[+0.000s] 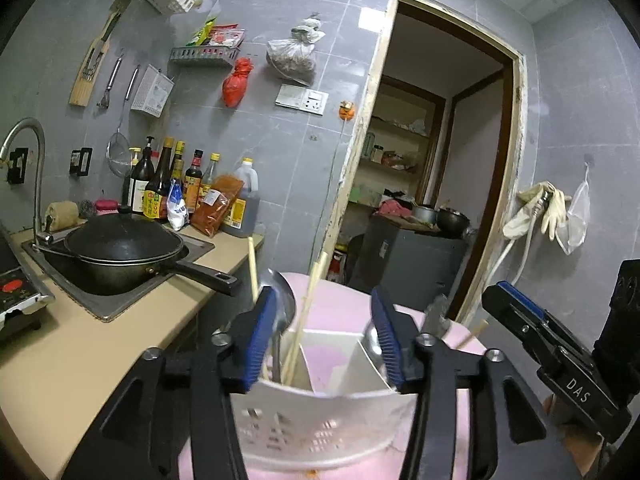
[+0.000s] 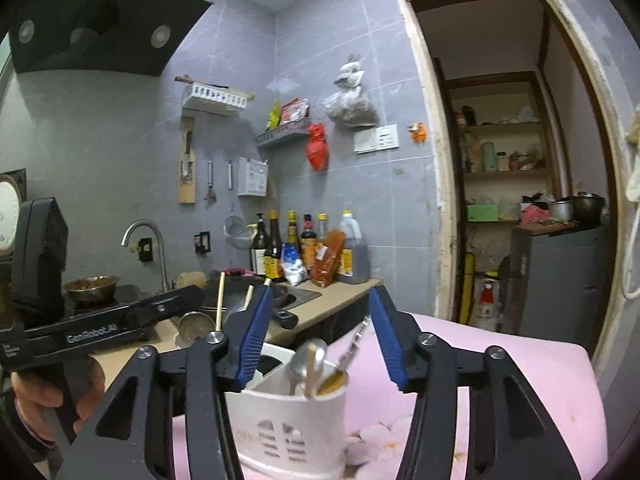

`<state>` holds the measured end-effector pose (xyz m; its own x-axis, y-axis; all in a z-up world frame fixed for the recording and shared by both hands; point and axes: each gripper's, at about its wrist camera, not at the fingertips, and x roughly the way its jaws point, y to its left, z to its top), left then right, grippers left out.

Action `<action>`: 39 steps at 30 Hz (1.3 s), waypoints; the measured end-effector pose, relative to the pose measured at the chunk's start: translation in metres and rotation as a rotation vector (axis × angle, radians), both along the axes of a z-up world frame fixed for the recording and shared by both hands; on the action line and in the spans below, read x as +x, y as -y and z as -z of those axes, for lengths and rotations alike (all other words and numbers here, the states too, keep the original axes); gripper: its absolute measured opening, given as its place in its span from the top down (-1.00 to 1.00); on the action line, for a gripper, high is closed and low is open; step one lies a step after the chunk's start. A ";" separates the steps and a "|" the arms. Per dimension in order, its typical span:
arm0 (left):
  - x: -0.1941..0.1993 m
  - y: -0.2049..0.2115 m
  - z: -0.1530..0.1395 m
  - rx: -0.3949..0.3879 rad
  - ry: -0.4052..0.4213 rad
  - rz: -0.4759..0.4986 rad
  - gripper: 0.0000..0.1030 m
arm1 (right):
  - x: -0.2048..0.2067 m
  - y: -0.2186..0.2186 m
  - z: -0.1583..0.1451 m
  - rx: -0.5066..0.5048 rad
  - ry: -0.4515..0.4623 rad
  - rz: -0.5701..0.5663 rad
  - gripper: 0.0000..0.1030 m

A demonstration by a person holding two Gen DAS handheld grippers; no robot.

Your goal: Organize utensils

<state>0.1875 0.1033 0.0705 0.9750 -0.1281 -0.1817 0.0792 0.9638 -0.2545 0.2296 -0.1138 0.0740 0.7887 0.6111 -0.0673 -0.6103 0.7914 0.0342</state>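
Note:
A white slotted utensil holder (image 1: 320, 420) stands on a pink surface (image 1: 340, 300). It holds wooden chopsticks (image 1: 304, 312), a metal ladle (image 1: 282, 300) and a spoon (image 1: 372, 340). My left gripper (image 1: 324, 340) is open. Its blue pads straddle the holder's top and the chopsticks pass between them untouched. My right gripper (image 1: 508, 300) shows at the right edge. In the right wrist view the right gripper (image 2: 320, 340) is open just behind the holder (image 2: 288, 420), above its spoons (image 2: 308, 360), gripping nothing. A hand (image 2: 52, 392) holds the left gripper (image 2: 188, 296) at the left.
A beige counter (image 1: 80, 340) lies to the left, with a black wok (image 1: 120, 248) in the sink, an induction cooker (image 1: 16, 292) and several sauce bottles (image 1: 180, 188) by the wall. An open doorway (image 1: 420, 160) leads to a pantry. Gloves (image 1: 536, 208) hang on the right wall.

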 end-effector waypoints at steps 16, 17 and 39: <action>-0.059 0.041 0.020 0.067 -0.069 0.057 -0.81 | -0.079 0.075 0.015 -0.006 -0.056 0.225 -1.00; -0.064 0.044 0.022 0.076 -0.062 0.055 -0.81 | -0.084 0.078 0.015 -0.007 -0.054 0.239 -1.00; -0.118 0.061 0.060 0.127 -0.068 0.010 -0.84 | -0.153 0.103 0.047 -0.071 -0.078 0.424 -1.00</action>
